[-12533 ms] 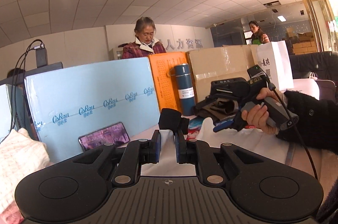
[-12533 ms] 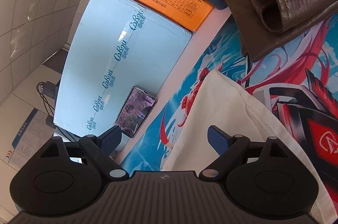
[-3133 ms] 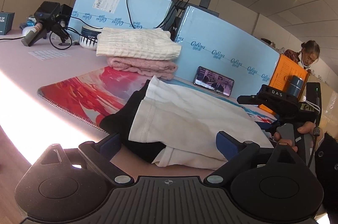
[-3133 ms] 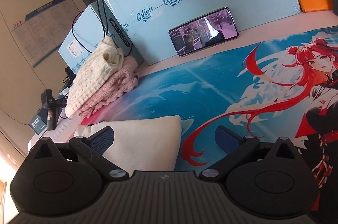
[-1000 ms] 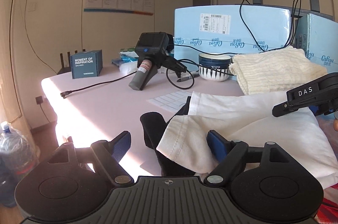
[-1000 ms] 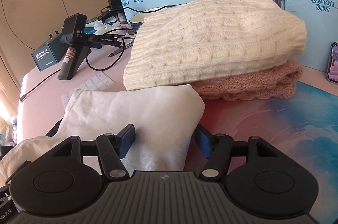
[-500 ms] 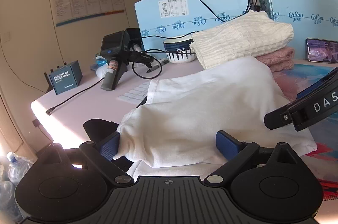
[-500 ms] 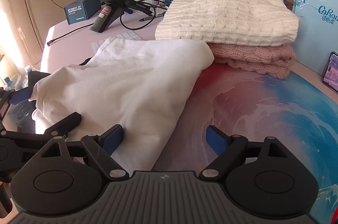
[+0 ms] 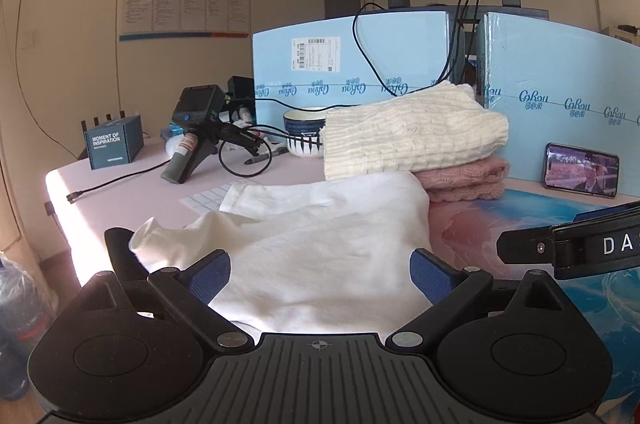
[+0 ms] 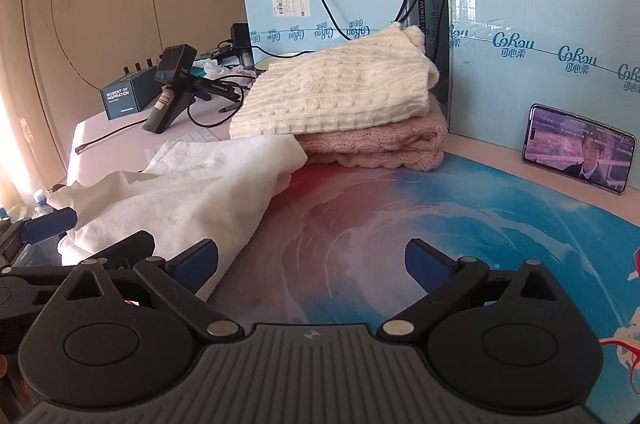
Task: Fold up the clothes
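Left wrist view: your left gripper [image 9: 320, 270] has fingers wide apart, just opened further, white garment [image 9: 320, 248] lying loose between them, unpinched. Garment sits folded on counter [image 9: 120, 180] beside stack of cream sweater [image 9: 412, 132] over pink sweater [image 9: 464, 180], likely set there to join pile.

Right wrist view: your right gripper [image 10: 312, 264] also spread, fingers just opened, nothing clamped; garment edge by left finger, mat [image 10: 420, 220] bare ahead. Release looks deliberate: fold holds own shape.
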`<action>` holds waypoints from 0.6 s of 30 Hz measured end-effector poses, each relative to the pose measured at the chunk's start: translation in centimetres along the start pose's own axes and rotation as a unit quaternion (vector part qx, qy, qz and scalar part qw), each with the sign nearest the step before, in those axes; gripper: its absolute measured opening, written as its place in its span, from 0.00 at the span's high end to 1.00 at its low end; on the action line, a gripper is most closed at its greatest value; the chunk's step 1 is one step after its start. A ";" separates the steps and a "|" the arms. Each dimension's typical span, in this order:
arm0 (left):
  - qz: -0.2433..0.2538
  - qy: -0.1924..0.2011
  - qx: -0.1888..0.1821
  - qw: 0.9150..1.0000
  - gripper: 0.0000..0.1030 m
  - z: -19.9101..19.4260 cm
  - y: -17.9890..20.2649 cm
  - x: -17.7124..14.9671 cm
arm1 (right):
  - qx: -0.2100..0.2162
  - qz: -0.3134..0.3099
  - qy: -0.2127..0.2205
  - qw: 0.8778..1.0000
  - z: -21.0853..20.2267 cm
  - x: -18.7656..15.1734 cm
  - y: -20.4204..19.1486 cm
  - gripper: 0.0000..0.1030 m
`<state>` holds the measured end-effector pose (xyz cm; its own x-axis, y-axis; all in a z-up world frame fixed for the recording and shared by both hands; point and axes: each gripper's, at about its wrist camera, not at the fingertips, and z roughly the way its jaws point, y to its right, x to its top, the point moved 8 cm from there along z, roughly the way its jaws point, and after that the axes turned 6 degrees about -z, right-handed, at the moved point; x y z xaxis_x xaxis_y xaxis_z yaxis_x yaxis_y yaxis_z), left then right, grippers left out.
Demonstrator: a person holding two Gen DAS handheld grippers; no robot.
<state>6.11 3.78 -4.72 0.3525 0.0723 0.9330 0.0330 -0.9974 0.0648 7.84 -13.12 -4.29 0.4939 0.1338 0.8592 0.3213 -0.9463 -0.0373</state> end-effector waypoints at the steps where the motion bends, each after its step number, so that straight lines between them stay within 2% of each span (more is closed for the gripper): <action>1: -0.002 0.002 -0.002 1.000 0.04 -0.3 0.5 -0.1 | -0.002 0.005 0.002 1.000 -0.3 -0.2 0.4 0.01; 4: -0.013 0.007 -0.003 1.000 0.04 -0.8 1.1 -0.1 | -0.002 0.027 0.013 1.000 -1.2 -0.8 1.3 0.00; 10: -0.038 0.036 0.028 0.998 0.04 -1.7 1.3 0.8 | -0.011 0.024 0.043 0.999 -1.9 -0.7 1.3 0.00; 13: -0.055 0.067 0.056 0.995 0.00 -1.7 1.2 1.4 | -0.019 0.023 0.073 0.997 -1.9 0.0 1.9 0.00; 18: -0.085 0.105 0.091 0.987 0.00 -1.1 1.5 2.1 | -0.031 0.001 0.113 0.993 -1.2 1.2 2.7 0.00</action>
<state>5.87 2.39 -2.31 0.1273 0.2155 0.9682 0.2499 -0.9516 0.1790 8.31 -15.85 -2.76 0.2980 0.0697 0.9520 0.2661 -0.9639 -0.0127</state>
